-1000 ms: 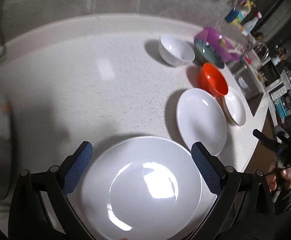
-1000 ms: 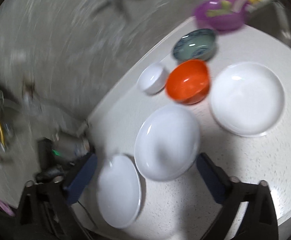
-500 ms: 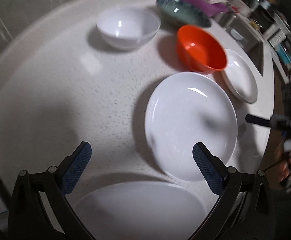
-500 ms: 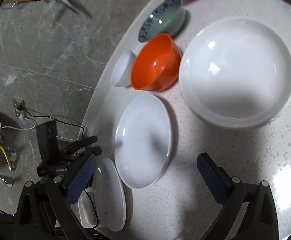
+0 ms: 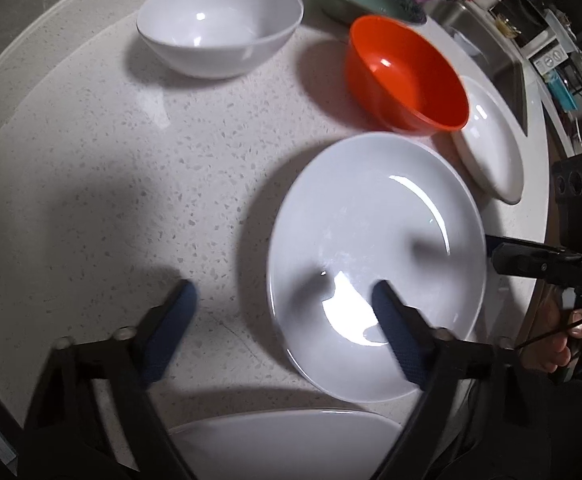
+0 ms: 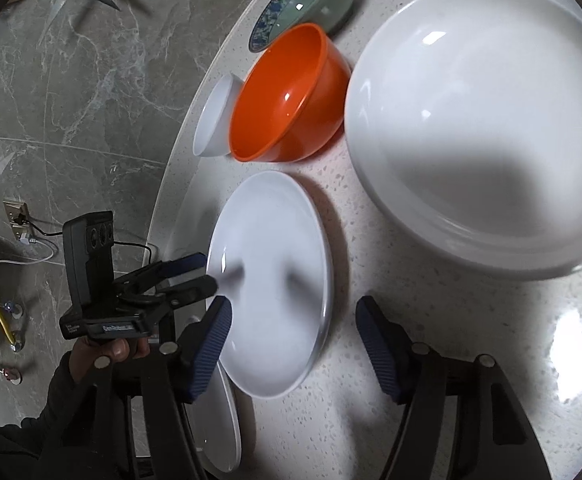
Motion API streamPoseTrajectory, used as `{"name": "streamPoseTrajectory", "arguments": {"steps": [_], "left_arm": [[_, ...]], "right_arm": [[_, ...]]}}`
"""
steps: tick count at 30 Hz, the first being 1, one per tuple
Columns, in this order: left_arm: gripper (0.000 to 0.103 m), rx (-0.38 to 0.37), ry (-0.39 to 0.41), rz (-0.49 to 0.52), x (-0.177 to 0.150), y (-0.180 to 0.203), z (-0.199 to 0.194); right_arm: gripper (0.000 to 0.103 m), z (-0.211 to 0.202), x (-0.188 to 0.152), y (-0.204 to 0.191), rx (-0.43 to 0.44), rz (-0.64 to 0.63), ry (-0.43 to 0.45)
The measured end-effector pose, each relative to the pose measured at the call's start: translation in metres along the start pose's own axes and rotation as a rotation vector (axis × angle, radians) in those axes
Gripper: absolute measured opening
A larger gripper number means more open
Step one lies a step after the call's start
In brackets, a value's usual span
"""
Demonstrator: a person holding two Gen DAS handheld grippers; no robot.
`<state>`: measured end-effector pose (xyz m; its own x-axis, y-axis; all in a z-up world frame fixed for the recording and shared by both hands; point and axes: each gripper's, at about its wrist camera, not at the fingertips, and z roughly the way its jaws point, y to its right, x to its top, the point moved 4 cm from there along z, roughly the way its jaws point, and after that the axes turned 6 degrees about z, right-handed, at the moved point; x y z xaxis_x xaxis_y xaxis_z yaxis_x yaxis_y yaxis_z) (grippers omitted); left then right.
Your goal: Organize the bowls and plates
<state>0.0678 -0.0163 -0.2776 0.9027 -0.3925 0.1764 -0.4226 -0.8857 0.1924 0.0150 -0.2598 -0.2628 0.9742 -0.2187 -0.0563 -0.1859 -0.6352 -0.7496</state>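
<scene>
I see both my grippers, jaws just narrowing but gripping nothing, straddling opposite rims of the round white middle plate (image 5: 375,256) on the speckled pale stone counter (image 5: 131,168): left gripper (image 5: 283,300), right gripper (image 6: 293,320).

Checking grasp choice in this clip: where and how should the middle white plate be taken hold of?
Judging by its pose, the rim. The middle white plate lies flat on the counter, so only its thin raised lip offers a bite: one finger over it, one under. Come from the near, counter-edge side, where the orange bowl at the far rim is clear. The left hand-held gripper, jaws closing, already straddles the near-left rim.
</scene>
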Motion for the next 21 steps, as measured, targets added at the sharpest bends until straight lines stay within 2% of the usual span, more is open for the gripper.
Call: {"name": "streamPoseTrajectory", "arguments": {"steps": [1,5,8,10,13,15,21], "left_arm": [[0.065,-0.002,-0.004,-0.002,0.0,0.0,0.004],[0.059,-0.016,0.01,0.004,0.003,0.0,0.01],[0.054,-0.027,0.015,0.002,0.007,-0.001,0.012],[0.045,-0.023,0.013,0.003,0.009,0.001,0.013],[0.033,-0.026,0.008,0.01,0.01,0.007,0.014],[0.031,-0.03,0.005,0.013,0.009,0.009,0.015],[0.016,-0.015,0.006,0.007,0.008,0.015,0.018]], "right_arm": [[0.068,0.0,0.0,0.0,0.004,0.002,0.004],[0.068,0.0,0.004,0.001,0.01,0.013,0.023],[0.063,0.001,0.005,0.001,-0.004,0.017,0.031],[0.059,0.001,0.005,0.001,-0.024,0.012,0.034],[0.046,0.003,0.003,0.001,-0.068,0.003,0.018],[0.03,0.008,0.001,0.003,-0.085,0.018,-0.016],[0.01,0.01,0.001,0.011,-0.104,0.043,-0.03]]}}
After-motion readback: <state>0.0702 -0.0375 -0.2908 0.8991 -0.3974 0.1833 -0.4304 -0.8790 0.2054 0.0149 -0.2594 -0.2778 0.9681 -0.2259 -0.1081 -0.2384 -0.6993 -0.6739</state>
